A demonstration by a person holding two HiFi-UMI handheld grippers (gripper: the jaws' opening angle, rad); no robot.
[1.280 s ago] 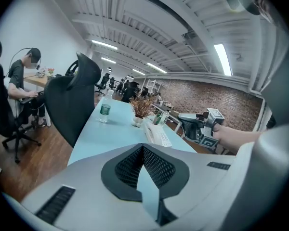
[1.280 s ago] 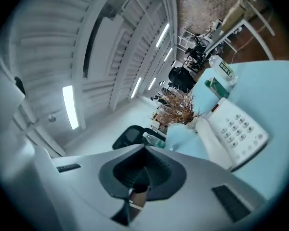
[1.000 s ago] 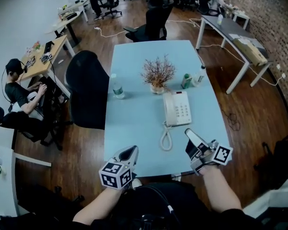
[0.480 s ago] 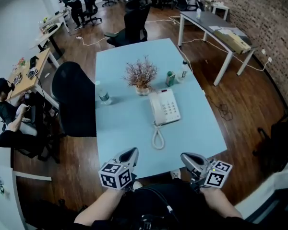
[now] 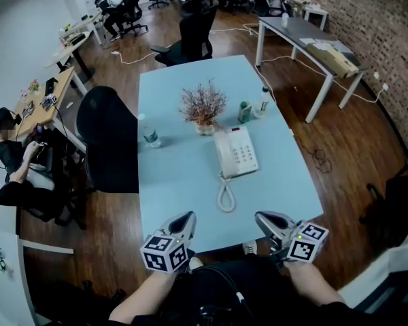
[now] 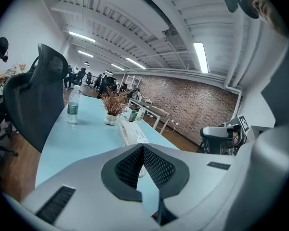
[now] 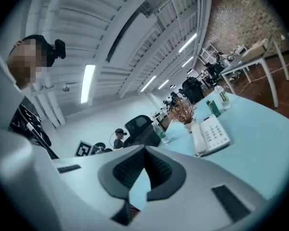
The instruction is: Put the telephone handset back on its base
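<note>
A white telephone [image 5: 236, 152] sits mid-table on the light blue table [image 5: 183, 182], and its handset [image 5: 222, 153] lies along the base's left side. Its coiled cord [image 5: 224, 197] loops toward me. Both grippers hover at the table's near edge, well short of the phone and touching nothing. The left gripper [image 5: 184, 217] is shut with its pads meeting and nothing between them [image 6: 143, 147]. The right gripper [image 5: 261, 216] is shut and empty too [image 7: 145, 149]. The phone [image 6: 132, 133] shows ahead in the left gripper view and also in the right gripper view [image 7: 211, 135].
Behind the phone stand a potted dry plant [image 5: 202, 107], a green can [image 5: 243, 111] and a small bottle [image 5: 263, 100]. A water bottle [image 5: 149, 136] stands at the table's left edge beside a black chair [image 5: 109, 138]. A person [image 5: 10, 151] sits at a desk far left.
The right gripper has drawn back and lowered from over the table to its near edge. The head view shifted slightly. The phone and left gripper kept their places.
</note>
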